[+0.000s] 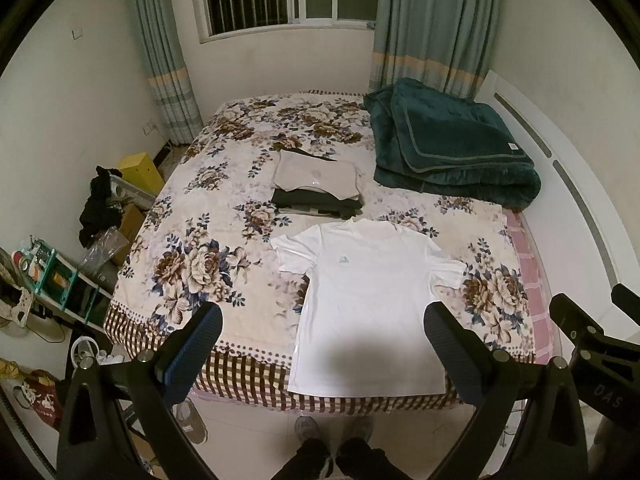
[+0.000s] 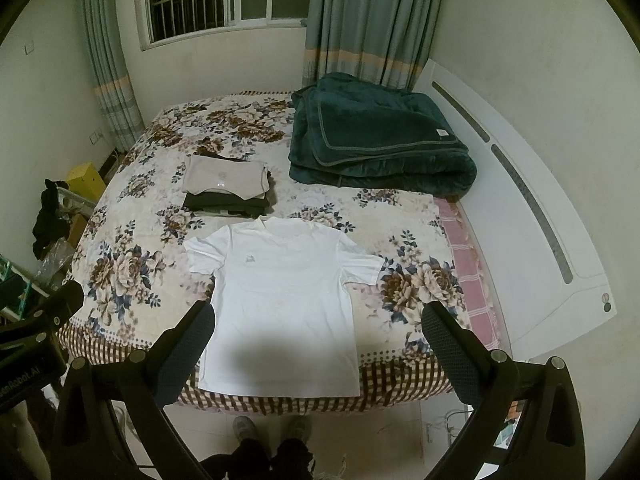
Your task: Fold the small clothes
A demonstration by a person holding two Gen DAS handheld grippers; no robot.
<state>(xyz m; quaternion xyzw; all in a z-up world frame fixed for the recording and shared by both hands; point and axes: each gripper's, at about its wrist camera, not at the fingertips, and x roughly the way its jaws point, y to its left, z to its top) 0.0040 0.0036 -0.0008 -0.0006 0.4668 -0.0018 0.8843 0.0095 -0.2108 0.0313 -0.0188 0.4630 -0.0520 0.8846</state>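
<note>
A white T-shirt (image 1: 372, 296) lies spread flat, front up, on the near part of the floral bed (image 1: 208, 240), with its hem at the bed's front edge; it also shows in the right wrist view (image 2: 284, 300). Behind it sits a stack of folded clothes (image 1: 320, 184), beige on top of dark ones, also in the right wrist view (image 2: 228, 186). My left gripper (image 1: 324, 336) is open and empty, held high above the shirt's lower part. My right gripper (image 2: 318, 334) is open and empty at a like height. The right gripper's body shows in the left wrist view (image 1: 592, 336).
A folded dark green blanket (image 1: 448, 148) lies at the bed's far right beside the white headboard (image 1: 568, 184). Shelves, boxes and bags (image 1: 60, 272) crowd the floor to the left. The person's feet (image 1: 332, 432) stand at the bed's front edge.
</note>
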